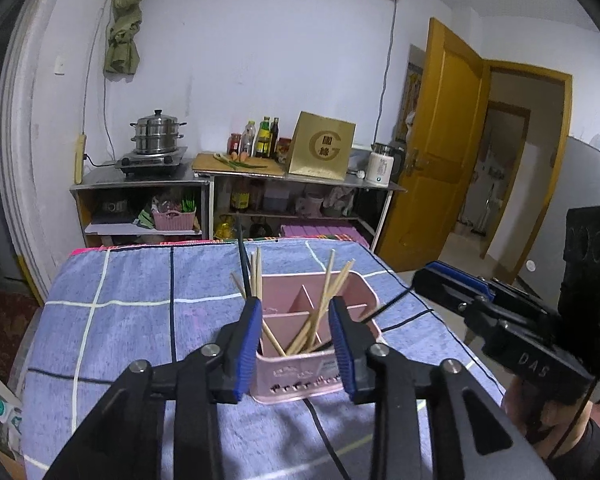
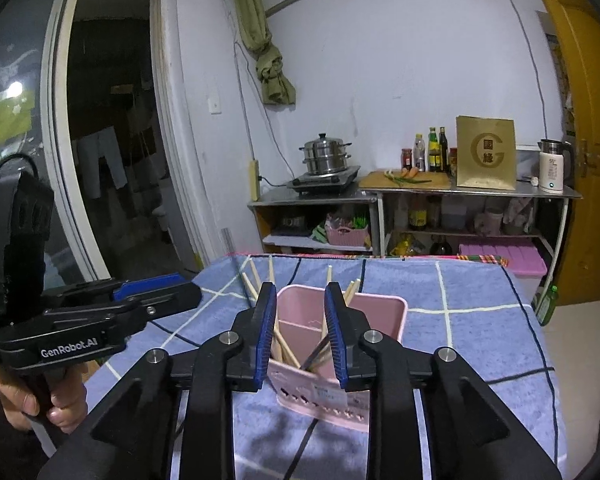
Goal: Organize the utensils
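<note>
The pink plastic divided utensil caddy (image 1: 320,344) stands on the table (image 1: 140,320), which wears a blue checked cloth, and holds thin pale wooden chopsticks (image 1: 324,304) leaning every way, plus one dark slim chopstick (image 1: 245,268). The sticks look light, stiff and smooth, likely to roll or slip, so pinching one near its upper free end, well above the rim, seems safest. The caddy itself looks light and may tip or slide if a stick is levered against its walls. The left gripper (image 1: 296,344) and the right gripper (image 2: 300,334) both hover before it with jaws released, nothing pinched. Crossed neighbouring sticks crowd any single pick; the two grippers sit near each other.
</note>
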### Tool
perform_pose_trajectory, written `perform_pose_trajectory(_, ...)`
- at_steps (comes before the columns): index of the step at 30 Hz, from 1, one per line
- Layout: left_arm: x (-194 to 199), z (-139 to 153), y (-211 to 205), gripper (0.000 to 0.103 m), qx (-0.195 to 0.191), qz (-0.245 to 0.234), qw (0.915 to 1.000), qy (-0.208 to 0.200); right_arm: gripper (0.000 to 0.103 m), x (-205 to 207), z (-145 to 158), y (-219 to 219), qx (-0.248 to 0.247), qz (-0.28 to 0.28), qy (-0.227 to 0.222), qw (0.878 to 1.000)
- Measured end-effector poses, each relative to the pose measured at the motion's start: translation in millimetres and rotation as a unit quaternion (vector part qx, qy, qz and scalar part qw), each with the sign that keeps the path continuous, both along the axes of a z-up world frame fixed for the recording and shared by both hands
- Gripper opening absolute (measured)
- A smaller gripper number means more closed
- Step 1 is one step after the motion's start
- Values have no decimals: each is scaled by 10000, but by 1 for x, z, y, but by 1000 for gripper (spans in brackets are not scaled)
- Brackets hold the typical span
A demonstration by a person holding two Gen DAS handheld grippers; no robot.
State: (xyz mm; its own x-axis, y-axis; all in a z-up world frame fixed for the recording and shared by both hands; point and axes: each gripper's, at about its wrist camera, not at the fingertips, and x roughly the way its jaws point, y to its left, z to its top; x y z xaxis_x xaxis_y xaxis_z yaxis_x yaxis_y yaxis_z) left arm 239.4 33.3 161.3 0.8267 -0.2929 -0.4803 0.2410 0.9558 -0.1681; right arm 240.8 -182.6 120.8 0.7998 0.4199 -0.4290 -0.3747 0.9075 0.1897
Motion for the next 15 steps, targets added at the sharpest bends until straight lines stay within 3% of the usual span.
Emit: perform_pose_trajectory(15, -102, -58, -15, 42, 160, 177, 9997, -14, 29, -98, -29, -11, -101, -207, -12, 9997)
